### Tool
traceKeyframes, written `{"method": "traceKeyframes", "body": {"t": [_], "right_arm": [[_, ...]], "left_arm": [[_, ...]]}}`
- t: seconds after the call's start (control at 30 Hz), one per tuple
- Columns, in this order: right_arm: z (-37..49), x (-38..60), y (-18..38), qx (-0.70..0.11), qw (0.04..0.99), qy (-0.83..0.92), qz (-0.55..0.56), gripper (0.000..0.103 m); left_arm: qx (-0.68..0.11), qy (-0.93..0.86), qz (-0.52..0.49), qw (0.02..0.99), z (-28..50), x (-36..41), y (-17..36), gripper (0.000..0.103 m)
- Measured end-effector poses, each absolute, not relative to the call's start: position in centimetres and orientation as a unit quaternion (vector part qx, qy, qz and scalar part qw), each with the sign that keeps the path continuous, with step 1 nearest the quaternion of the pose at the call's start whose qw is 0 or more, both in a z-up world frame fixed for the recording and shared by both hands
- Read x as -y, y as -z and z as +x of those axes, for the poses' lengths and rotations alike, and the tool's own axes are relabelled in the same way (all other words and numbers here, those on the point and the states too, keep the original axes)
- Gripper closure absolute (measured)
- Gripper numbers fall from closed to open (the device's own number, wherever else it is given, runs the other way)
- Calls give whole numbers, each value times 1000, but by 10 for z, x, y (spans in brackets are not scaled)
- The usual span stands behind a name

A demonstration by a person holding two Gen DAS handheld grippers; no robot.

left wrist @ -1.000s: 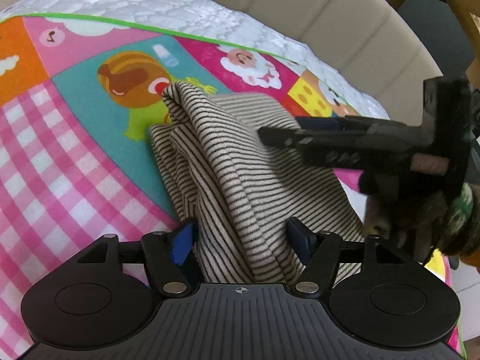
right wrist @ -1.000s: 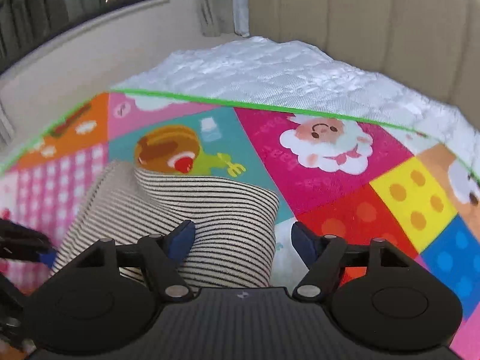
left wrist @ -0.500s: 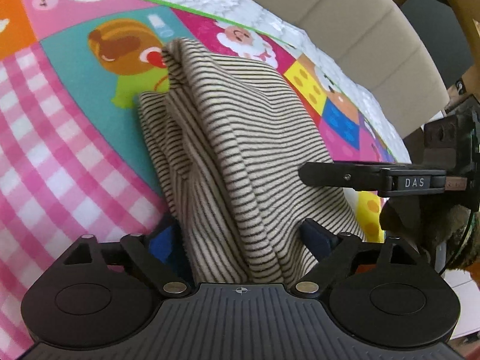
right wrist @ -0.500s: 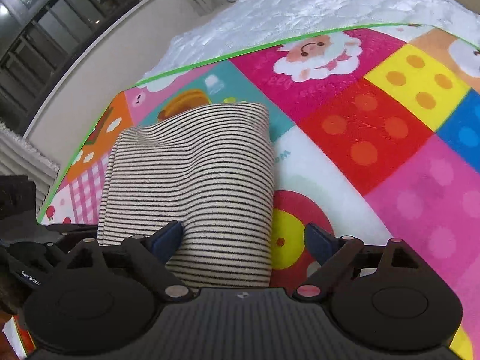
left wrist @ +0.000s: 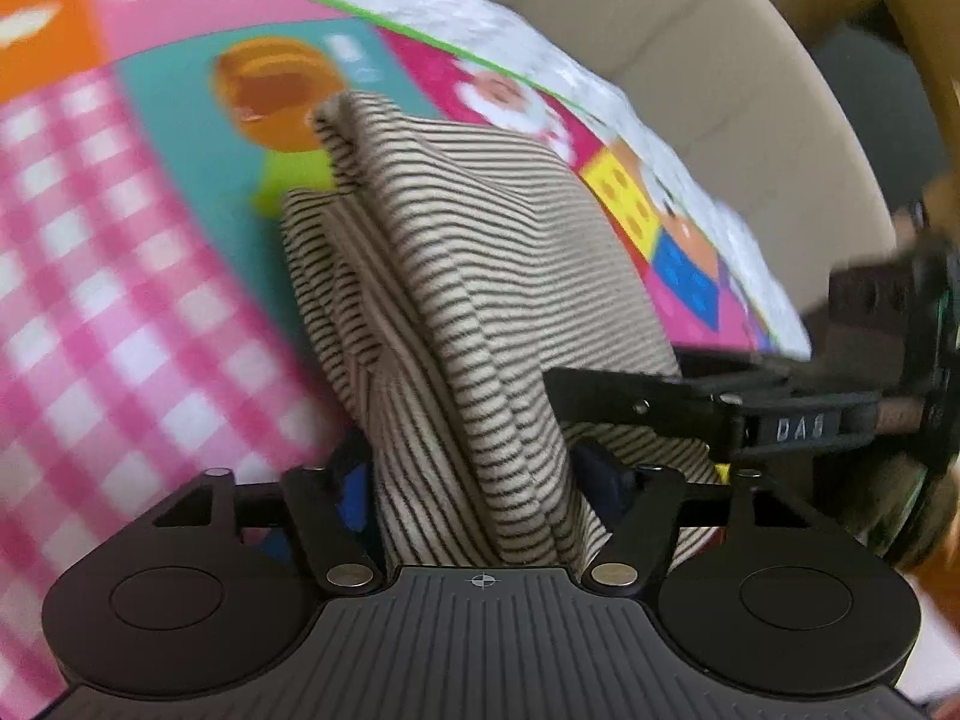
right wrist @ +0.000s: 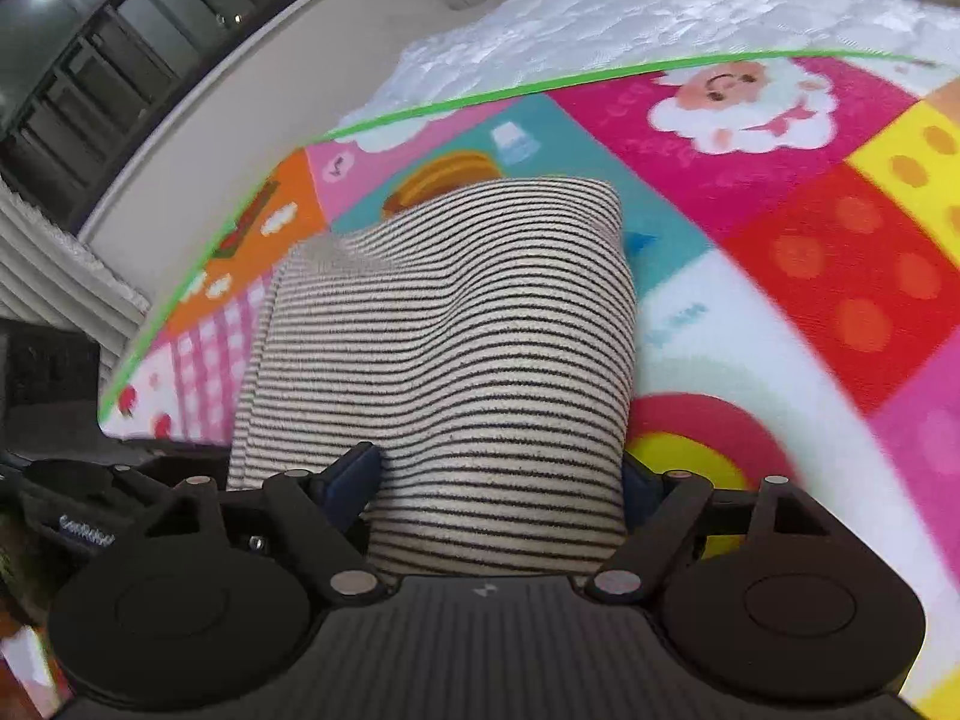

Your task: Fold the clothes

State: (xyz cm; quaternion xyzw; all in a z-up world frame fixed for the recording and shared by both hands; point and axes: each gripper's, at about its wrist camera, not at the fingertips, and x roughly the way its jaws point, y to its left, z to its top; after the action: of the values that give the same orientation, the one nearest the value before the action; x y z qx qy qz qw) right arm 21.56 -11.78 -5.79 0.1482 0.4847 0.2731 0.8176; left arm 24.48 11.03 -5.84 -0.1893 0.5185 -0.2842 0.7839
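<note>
1. The striped top (left wrist: 480, 300) lies folded in layers on the play mat (left wrist: 120, 300), its near end bunched up between the fingers of both grippers.
2. Left gripper (left wrist: 480, 480) looks clamped on a thick ridge of fabric. Right gripper (right wrist: 498, 480) has cloth filling its jaws, so I'd call it gripping too.
3. Risk: the layers aren't lined up on the left, so pulling could slide them apart and undo the fold.
4. Uneven pull between the grippers would skew the whole top.
</note>
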Motion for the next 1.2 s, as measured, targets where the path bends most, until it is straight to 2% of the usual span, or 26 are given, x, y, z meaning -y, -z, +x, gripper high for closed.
{"method": "traceKeyframes", "body": {"t": [0.17,0.33,0.5,0.6,0.67,0.73,0.83,0.9,0.97,1.0,1.03,1.2], "right_arm": [[240,60,54,-465,816,-310,148,28],[261,6,52,-436,838,-317,85,26],[239,13,41,-393,867,-305,34,19],[212,24,30,-347,885,-308,-27,19],[194,26,21,-313,892,-320,-65,24],[177,22,11,-279,893,-340,-94,35],[163,8,7,-285,880,-365,-102,35],[166,-3,26,-336,867,-357,-91,33],[165,-15,40,-343,865,-350,-106,26],[163,-22,44,-340,865,-349,-122,15],[160,-30,44,-339,862,-348,-143,10],[146,-21,33,-324,870,-344,-141,8]], "left_arm": [[-493,229,-170,822,253,-157,39,35],[-460,176,-149,857,266,-193,36,32],[-415,162,-110,888,256,-198,9,33],[-351,163,-59,920,251,-194,-21,25],[-311,181,-37,932,255,-188,-36,24],[-303,210,-38,929,268,-180,-38,24],[-325,226,-43,917,296,-169,-24,25],[-363,204,-50,908,317,-168,-1,26],[-382,183,-77,902,330,-172,13,24],[-390,173,-92,900,335,-174,19,23],[-397,162,-106,897,341,-176,26,22],[-361,123,-104,919,314,-170,3,19]]}}
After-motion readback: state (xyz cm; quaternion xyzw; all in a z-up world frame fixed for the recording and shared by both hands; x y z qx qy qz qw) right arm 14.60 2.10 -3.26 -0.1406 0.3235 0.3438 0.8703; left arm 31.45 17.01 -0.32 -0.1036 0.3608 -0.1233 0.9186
